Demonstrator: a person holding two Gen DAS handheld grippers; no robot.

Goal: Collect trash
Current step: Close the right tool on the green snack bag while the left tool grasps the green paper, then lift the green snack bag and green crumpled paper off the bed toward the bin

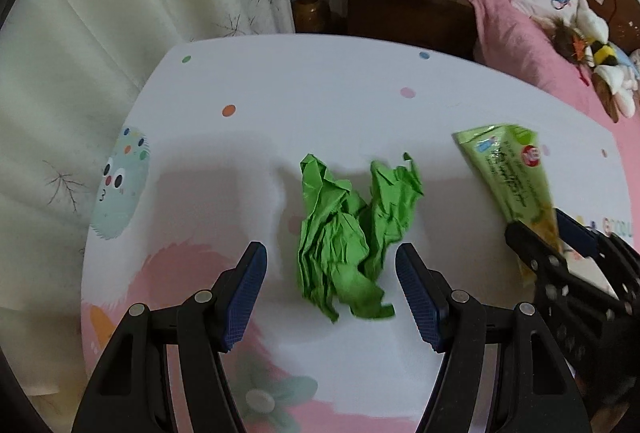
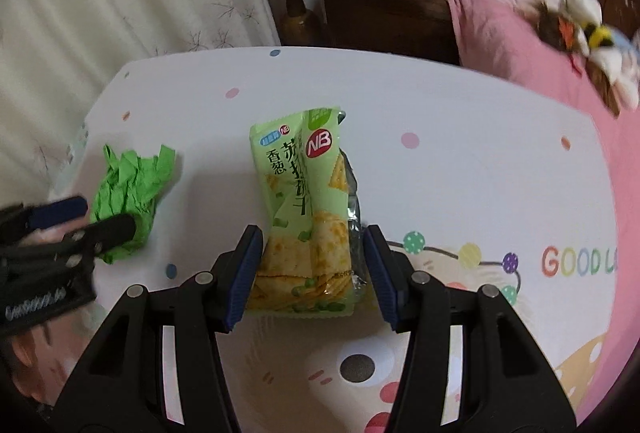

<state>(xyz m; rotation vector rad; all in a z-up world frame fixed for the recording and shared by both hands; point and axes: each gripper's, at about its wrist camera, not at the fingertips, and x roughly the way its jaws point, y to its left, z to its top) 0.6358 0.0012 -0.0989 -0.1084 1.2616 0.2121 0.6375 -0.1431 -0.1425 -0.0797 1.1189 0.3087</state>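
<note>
Two pieces of trash were seen on the table (image 1: 320, 81): a crumpled green paper (image 1: 348, 233) toward the left side and a green cracker wrapper (image 2: 304, 213) to its right, well apart from it. The left gripper (image 1: 331, 293) was held with its jaws apart, straddling the near end of the paper, with neither pad seen touching it. The right gripper (image 2: 313, 269) was also set with jaws apart around the lower end of the wrapper; the pads were just beside its edges, and contact could not be confirmed (the left-wrist view was blurred there). Nothing was judged gripped yet, and no bin was seen in either view. Risks were judged as follows: the paper could be pushed forward instead of caught if the jaws were closed too near its loose lower flap, so only a corner would be pinched and the wad dropped on lifting. The wrapper was taken to be slick and flat, so it could slide out or buckle under the pads if closing was done too high off the table. The two grippers were near each other, so a knock between them was possible.
</note>
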